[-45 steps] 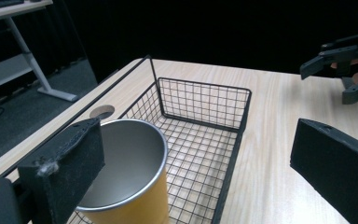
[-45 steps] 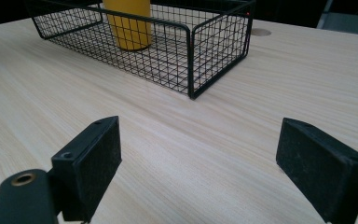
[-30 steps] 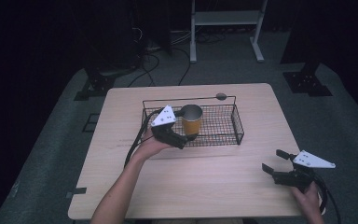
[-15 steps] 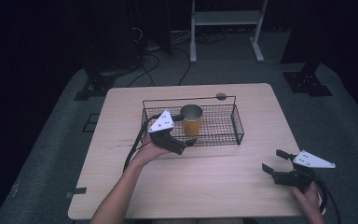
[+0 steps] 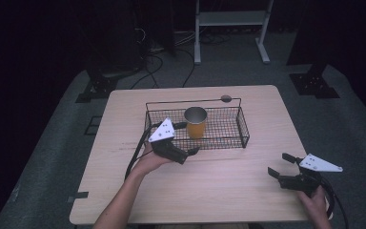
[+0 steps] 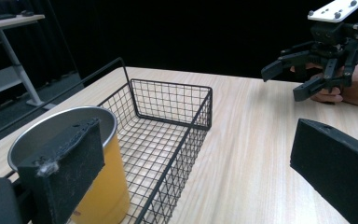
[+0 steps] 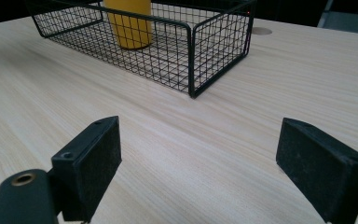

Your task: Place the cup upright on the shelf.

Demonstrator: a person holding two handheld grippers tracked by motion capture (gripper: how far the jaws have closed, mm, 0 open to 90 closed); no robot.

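A yellow cup (image 5: 196, 125) with a metal rim stands upright in the left part of a black wire basket (image 5: 228, 130) at the table's middle. My left gripper (image 5: 187, 138) is open at the basket's front left corner. One jaw is close beside the cup (image 6: 103, 192) and the other is over the table in front of the basket (image 6: 172, 121); nothing is held. I cannot tell whether the near jaw touches the cup. My right gripper (image 5: 280, 164) is open and empty above the table's front right, and it faces the basket (image 7: 196, 51) and cup (image 7: 128, 21).
The wooden table (image 5: 219, 191) has a round hole (image 5: 226, 98) behind the basket. The basket's thin handle (image 5: 195, 100) is raised along its far side. A white stand and cables are on the dark floor beyond the table.
My left gripper has drawn back a little from the cup toward the table's front. The cup, the basket and the right gripper have stayed put.
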